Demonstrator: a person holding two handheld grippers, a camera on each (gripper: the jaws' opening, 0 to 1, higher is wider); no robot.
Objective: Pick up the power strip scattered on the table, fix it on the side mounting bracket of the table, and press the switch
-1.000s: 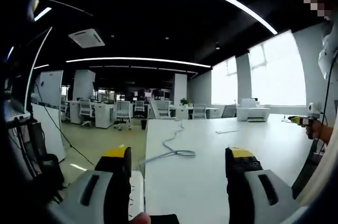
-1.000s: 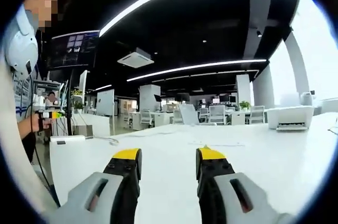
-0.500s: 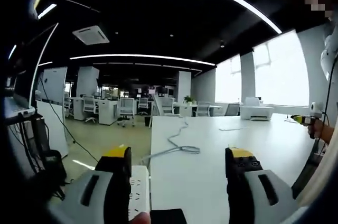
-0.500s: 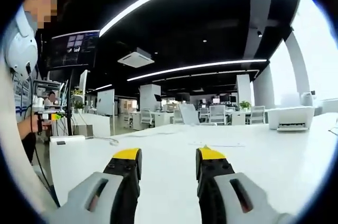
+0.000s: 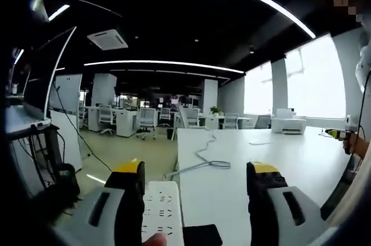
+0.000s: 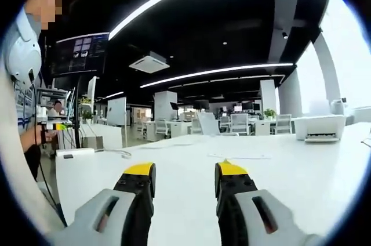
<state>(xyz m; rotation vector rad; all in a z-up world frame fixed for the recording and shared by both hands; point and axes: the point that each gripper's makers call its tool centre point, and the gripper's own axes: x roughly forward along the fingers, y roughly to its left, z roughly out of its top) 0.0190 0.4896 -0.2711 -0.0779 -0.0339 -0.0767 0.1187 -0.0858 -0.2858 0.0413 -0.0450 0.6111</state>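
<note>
More of the white power strip (image 5: 162, 213) shows now than a second ago, lying at the white table's (image 5: 232, 194) near-left edge just beside the left gripper's (image 5: 196, 176) left jaw. Left gripper spread wide, empty. Right gripper (image 6: 184, 177) hovers parted over the tabletop, holding nothing; gray cable (image 5: 200, 162) lies farther back.

Open-plan office — rows of desks with white swivel chairs (image 5: 148, 119) are sitting mid-frame, long light strips (image 6: 214, 73) are glowing across the dark ceiling, a ceiling AC unit (image 5: 108, 39) is hanging upper left, a printer (image 6: 319, 128) is resting at right — big windows (image 5: 310, 88) are shining there too.
</note>
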